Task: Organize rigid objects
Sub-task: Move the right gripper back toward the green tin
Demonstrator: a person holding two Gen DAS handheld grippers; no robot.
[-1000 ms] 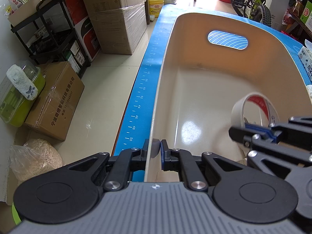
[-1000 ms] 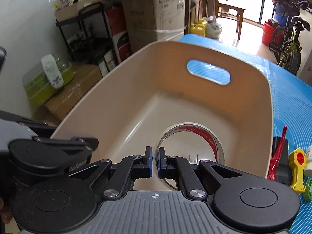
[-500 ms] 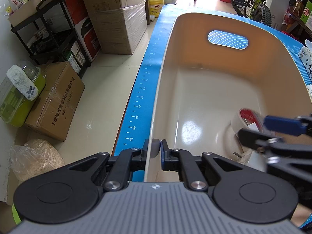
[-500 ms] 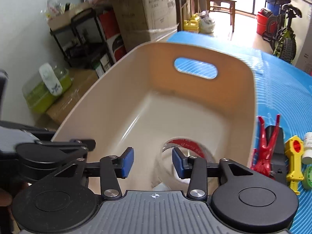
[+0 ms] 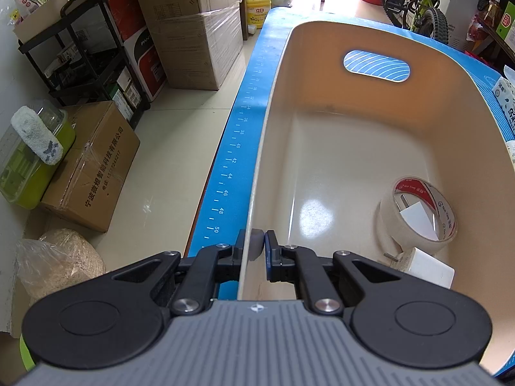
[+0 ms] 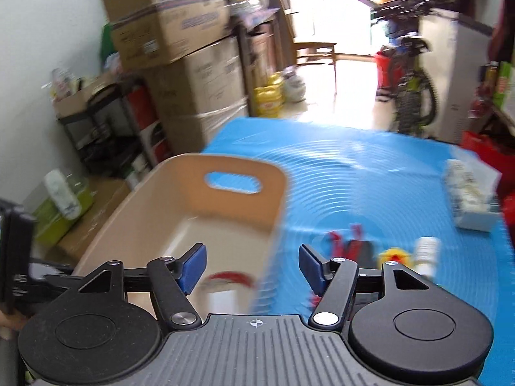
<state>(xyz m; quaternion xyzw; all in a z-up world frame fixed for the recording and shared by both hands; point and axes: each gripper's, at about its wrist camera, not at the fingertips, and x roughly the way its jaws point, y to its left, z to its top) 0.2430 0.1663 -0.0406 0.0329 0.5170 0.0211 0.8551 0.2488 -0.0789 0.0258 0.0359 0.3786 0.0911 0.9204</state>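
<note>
Beige bin (image 5: 457, 103) on blue mat (image 5: 238, 148) with white ruler ticks, ring pattern. In bin: translucent tape roll (image 5: 418, 215), red-printed core; white charger (image 5: 428, 265). Beside bin: red clip (image 6: 346, 241), yellow piece (image 6: 394, 254).

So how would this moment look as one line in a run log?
left hand-held gripper: shut on bin rim | right hand-held gripper: jaws just opened, empty | tape roll: in bin, over white charger

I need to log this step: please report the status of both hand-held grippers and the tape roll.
Left hand-held gripper shut on bin rim. Right hand-held gripper open, empty, jaws just opening. Tape roll lies in bin. Nothing in the way.
</note>
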